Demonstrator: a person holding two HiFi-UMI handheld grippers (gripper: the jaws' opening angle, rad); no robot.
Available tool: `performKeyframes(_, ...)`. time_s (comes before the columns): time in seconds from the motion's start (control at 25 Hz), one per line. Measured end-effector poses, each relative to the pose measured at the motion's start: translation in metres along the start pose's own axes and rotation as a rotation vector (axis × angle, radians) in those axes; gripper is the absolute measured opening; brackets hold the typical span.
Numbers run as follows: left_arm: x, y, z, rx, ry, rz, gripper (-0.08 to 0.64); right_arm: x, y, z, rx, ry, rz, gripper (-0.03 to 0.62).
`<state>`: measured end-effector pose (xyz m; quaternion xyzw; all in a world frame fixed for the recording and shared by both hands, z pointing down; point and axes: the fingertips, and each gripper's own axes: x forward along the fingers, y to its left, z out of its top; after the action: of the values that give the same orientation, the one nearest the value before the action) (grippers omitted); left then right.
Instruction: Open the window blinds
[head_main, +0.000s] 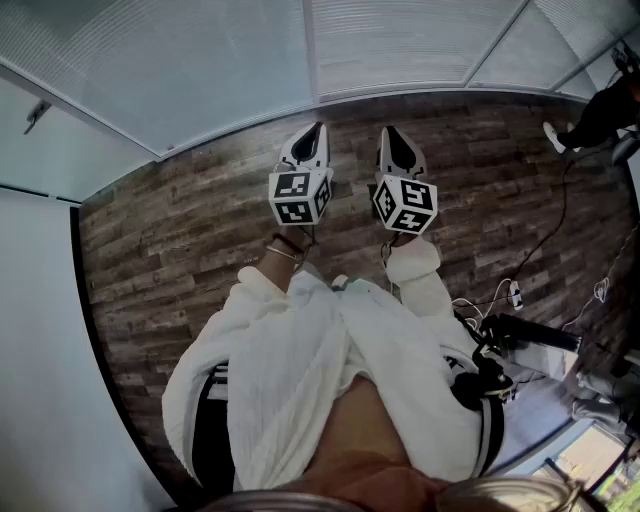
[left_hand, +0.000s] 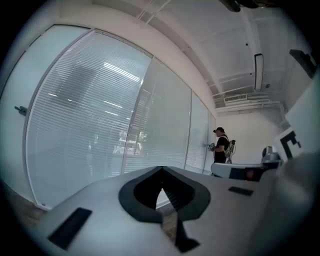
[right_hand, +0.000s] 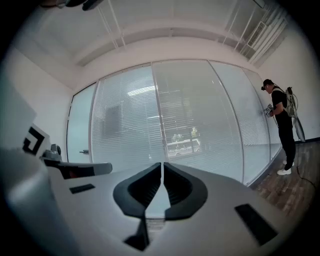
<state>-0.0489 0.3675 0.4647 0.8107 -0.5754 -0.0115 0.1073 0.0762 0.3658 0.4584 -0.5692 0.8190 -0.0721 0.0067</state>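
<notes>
Left tool (head_main: 318, 128) and right tool (head_main: 388, 132) are held side by side, close together and roughly level. Both point at the far glass wall.
- Left tool: jaws together, tips meeting, nothing between them.
- Right tool: jaws together, only a hairline slit showing, nothing between them.
- Neither tool touches anything.

Blinds (right_hand: 125, 125): white horizontal slats, lowered over the full height of the glass panels straight ahead. The slats are turned nearly closed, so only faint shapes from outside show through. The blinds lie beyond both tools, well apart from the tips, across a strip of wood-plank floor (head_main: 180, 250).

Far right: a second person (right_hand: 281, 130) in dark clothes stands at the glass. Cables (head_main: 545, 235) trail over the floor at near right.
</notes>
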Motion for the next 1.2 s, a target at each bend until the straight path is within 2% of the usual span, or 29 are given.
performKeyframes(0.32, 0.004, 0.006, 0.000, 0.032, -0.016, 0.023, 0.002, 0.006, -0.003, 0.002, -0.003, -0.037, 0.005, 0.012)
performKeyframes(0.52, 0.049, 0.009, 0.011, 0.052, -0.032, 0.026, 0.002, 0.046, -0.028, -0.001, 0.022, -0.030, 0.009, 0.011)
performKeyframes(0.8, 0.158, 0.069, 0.023, 0.057, -0.009, 0.012, 0.002, 0.170, -0.046, -0.005, 0.044, -0.007, 0.001, 0.012)
performKeyframes(1.08, 0.280, 0.133, 0.081, 0.074, -0.041, -0.021, 0.002, 0.307, -0.057, 0.043, 0.023, -0.053, 0.002, 0.012)
performKeyframes(1.2, 0.324, 0.156, 0.096, 0.080, -0.044, -0.029, 0.002, 0.353, -0.064, 0.049, 0.030, -0.052, -0.008, 0.012)
